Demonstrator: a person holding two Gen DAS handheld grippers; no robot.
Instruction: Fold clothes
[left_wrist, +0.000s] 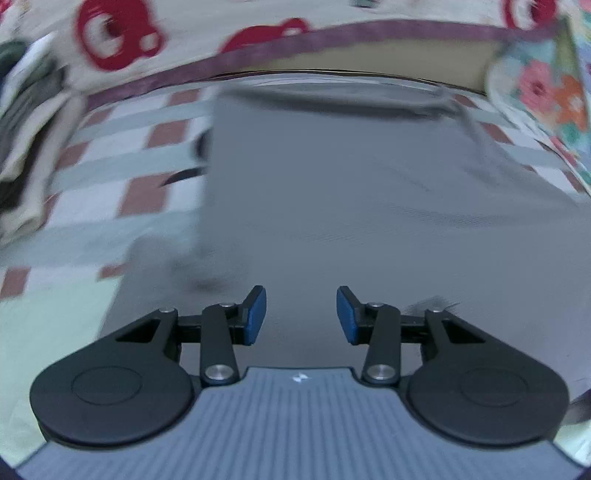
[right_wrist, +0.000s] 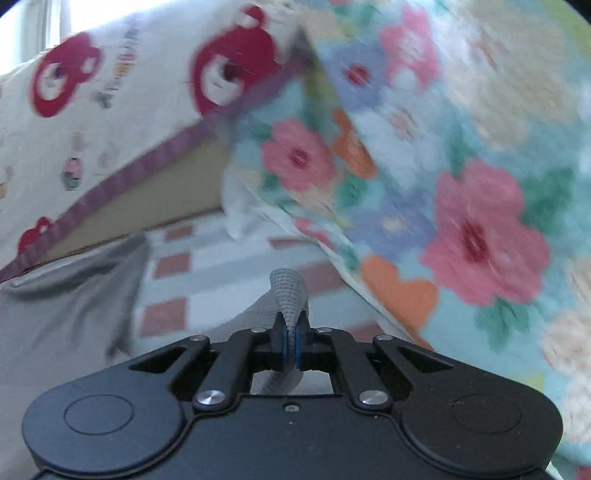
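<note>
Grey garment (left_wrist: 332, 192) lies spread flat on the checked sheet (left_wrist: 155, 136). Right gripper (right_wrist: 291, 343) has its fingers clamped on a grey fabric edge; left gripper (left_wrist: 301, 314) hovers over the cloth, fingers apart. Keep the pinched edge taut, carry it straight across, align edges before letting go
</note>
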